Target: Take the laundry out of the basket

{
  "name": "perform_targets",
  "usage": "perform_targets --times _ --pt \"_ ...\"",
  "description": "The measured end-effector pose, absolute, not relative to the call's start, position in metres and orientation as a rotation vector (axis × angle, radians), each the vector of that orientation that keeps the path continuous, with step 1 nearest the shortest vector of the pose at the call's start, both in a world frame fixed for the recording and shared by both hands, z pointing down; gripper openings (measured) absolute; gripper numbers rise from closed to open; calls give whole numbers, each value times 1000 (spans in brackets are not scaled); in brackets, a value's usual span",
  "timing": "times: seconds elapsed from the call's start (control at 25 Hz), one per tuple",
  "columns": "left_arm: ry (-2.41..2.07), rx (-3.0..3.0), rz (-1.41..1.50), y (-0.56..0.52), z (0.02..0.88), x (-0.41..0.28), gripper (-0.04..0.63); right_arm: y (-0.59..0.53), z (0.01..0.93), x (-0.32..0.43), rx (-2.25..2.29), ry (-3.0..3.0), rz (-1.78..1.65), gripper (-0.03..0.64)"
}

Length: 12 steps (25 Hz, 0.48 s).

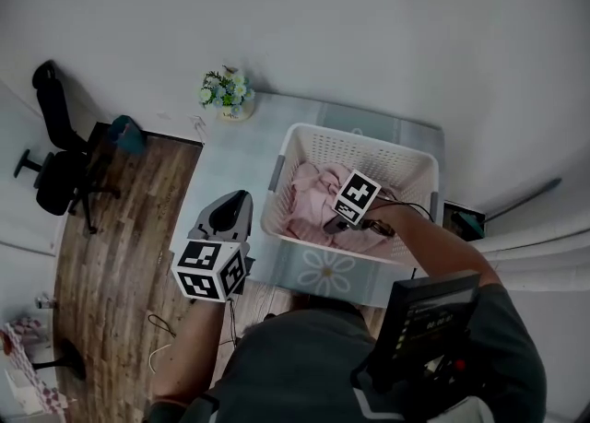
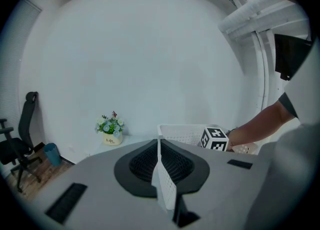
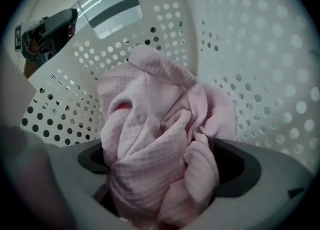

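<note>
A white perforated laundry basket [image 1: 350,138] stands on the table with pink waffle-weave laundry [image 1: 309,193] inside. My right gripper [image 1: 330,224] reaches down into it. In the right gripper view its jaws stand wide apart, and the pink laundry [image 3: 150,134] bulges up between them and fills the gap of the right gripper [image 3: 165,176]; the basket wall [image 3: 250,63] is close behind. My left gripper [image 1: 230,214] hovers left of the basket, outside it, its jaws together and empty [image 2: 159,149]. The left gripper view shows the basket [image 2: 182,133] ahead.
A small pot of flowers [image 1: 228,94] sits at the table's far left corner. The table [image 1: 230,163] carries a pale cloth. On the wooden floor to the left are a black office chair [image 1: 57,165] and a blue bin [image 1: 127,134]. White walls lie behind.
</note>
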<state>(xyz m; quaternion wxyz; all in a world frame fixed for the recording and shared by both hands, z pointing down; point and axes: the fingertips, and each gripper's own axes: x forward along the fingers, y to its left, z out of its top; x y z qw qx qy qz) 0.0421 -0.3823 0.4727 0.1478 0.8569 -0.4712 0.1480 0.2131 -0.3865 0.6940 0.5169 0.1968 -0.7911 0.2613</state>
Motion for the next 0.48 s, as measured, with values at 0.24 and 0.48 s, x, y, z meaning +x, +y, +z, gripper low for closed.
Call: perform_targets --times 0.24,0.48 --pt "-1369 2420 436 -381 483 35 9 -384 725 207 409 -1834 616 578" --pt "-1428 2388 416 -379 483 22 9 -379 734 204 340 -1756 558 578"
